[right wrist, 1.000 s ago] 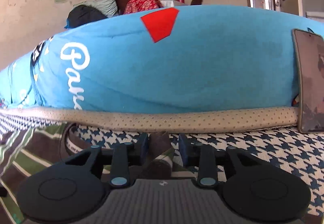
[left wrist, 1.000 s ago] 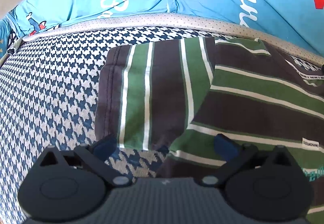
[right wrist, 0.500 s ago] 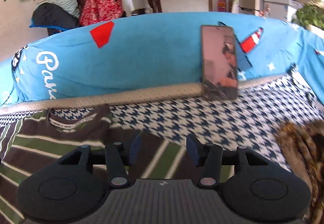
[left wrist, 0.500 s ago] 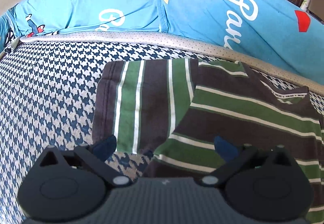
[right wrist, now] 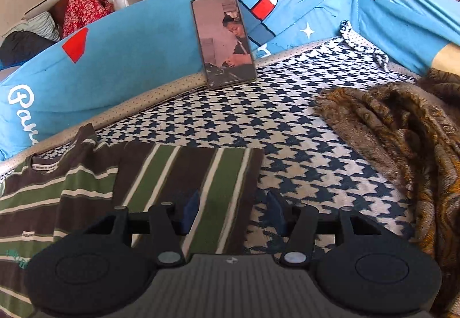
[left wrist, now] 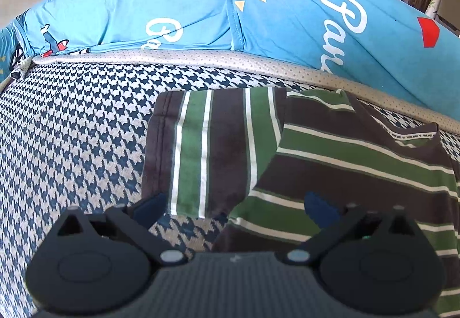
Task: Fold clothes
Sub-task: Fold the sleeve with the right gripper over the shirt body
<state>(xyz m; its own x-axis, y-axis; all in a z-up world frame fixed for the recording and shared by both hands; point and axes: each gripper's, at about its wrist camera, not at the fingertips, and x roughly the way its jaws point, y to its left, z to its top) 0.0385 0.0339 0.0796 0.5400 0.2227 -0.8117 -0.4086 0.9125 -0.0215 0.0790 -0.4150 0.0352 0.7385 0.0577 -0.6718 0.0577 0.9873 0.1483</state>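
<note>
A brown, green and white striped t-shirt (left wrist: 345, 163) lies flat on the houndstooth mattress (left wrist: 72, 131), collar toward the blue bumper. Its left sleeve (left wrist: 215, 151) is spread out to the side. My left gripper (left wrist: 234, 208) hovers over that sleeve's lower edge, jaws wide open and empty. In the right wrist view the shirt's body (right wrist: 57, 197) is at the left and its right sleeve (right wrist: 187, 171) lies flat. My right gripper (right wrist: 233, 208) hangs open above the sleeve's outer edge, one fingertip (right wrist: 191, 208) over the stripes, the other over the mattress, gripping nothing.
A padded blue bumper (left wrist: 172, 7) walls the far side. A phone (right wrist: 222, 39) leans upright against it. A crumpled brown patterned cloth (right wrist: 402, 131) lies at the right. Bare houndstooth mattress (right wrist: 302, 131) lies between the sleeve and that cloth.
The right gripper let go of the dark fabric by the collar, widened its jaws and swung right to the right sleeve. The left gripper rose slightly, showing more of the shirt.
</note>
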